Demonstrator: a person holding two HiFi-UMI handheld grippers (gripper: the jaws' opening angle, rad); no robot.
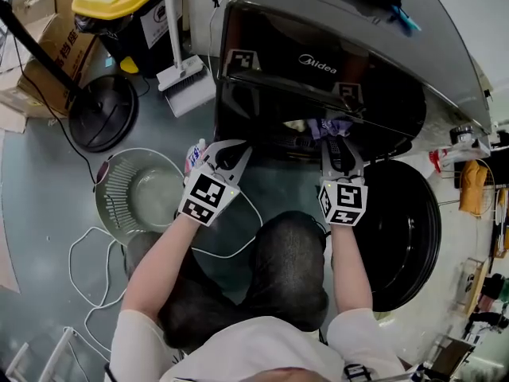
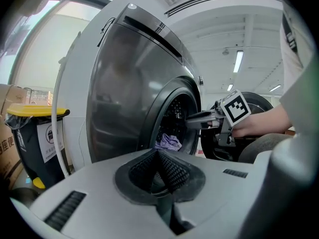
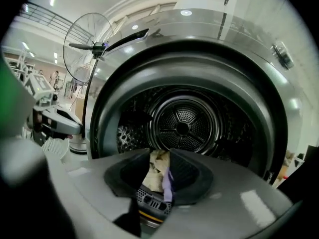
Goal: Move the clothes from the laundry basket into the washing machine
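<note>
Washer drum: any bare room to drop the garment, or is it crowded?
What shows of the drum is bare, from the door ring back to the rear wall. Crowded only at the front lip, where the right claw grips a purple-and-pale garment; the drum floor below it is hidden. The white basket looks empty too.

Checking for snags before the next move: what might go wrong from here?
The garment pinched in the right gripper is in front of the drum, not yet inside; released early, it may drop short. The white cable looped on the floor might trip the person.
</note>
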